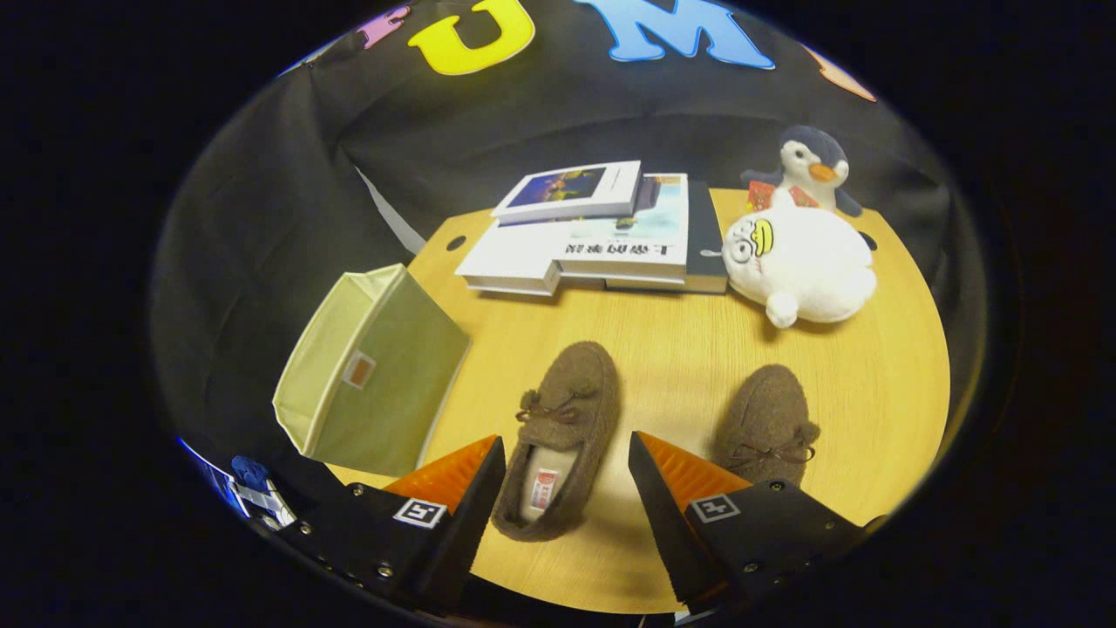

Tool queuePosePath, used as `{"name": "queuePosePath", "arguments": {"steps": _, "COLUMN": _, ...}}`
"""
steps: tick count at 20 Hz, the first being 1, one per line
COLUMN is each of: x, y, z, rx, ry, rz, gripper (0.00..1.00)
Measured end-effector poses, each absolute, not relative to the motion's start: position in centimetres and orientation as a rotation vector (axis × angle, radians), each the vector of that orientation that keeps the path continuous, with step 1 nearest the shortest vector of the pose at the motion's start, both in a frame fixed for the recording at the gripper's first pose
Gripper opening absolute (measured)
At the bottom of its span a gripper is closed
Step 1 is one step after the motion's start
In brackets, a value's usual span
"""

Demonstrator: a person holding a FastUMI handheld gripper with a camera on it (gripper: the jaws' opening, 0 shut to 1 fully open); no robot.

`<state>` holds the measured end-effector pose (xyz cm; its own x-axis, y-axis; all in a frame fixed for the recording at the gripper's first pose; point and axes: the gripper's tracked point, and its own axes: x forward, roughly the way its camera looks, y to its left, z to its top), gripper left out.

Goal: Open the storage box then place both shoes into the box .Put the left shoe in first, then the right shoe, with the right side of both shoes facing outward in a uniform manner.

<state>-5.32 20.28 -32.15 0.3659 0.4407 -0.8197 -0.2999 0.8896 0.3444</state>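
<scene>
Right now the gripper (567, 488) hangs over the near end of the wooden table (680, 349), fingers spread wide w/ nothing held. Between them lies one brown slipper (562, 436) — fuzzy, moccasin-style, w/ a small bow on the vamp and a pale fleecy lining showing at the heel opening, a little tag inside. Its heel end sits in the gap between the fingers and its toe points away, toward the books. Neither finger looks to be pressing on it; the left finger's inner edge is just beside the heel, the right one stands a bit apart.

The second slipper (767, 423) is same colour and make, bow incl., lying just beyond the right finger, partly hidden by it. It's turned the other way round, bow end nearest the gripper. The two shoes are near each other but not touching.

The storage box (370, 375) is a pale green-yellow fabric bin, at the table's left edge, ahead of the left finger and to the left of the first slipper. It's tipped so the open top faces up and away to the left; a small label patch shows on its near side wall. Inside looks bare.

Further back — a stack of books (602, 235) in the middle, a white plush toy (798, 262) to their right, and a penguin plush (811, 170) behind that.
</scene>
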Motion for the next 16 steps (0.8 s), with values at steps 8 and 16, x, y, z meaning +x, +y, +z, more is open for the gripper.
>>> {"name": "queuePosePath", "arguments": {"steps": 8, "x": -6.0, "y": 21.3, "z": -38.5, "rx": 0.057, "ry": 1.235, "rz": 0.477, "gripper": 0.72}}
{"name": "queuePosePath", "arguments": {"steps": 16, "x": -4.4, "y": 22.7, "z": -41.8, "rx": 0.085, "ry": 1.296, "rz": 0.423, "gripper": 0.59}}
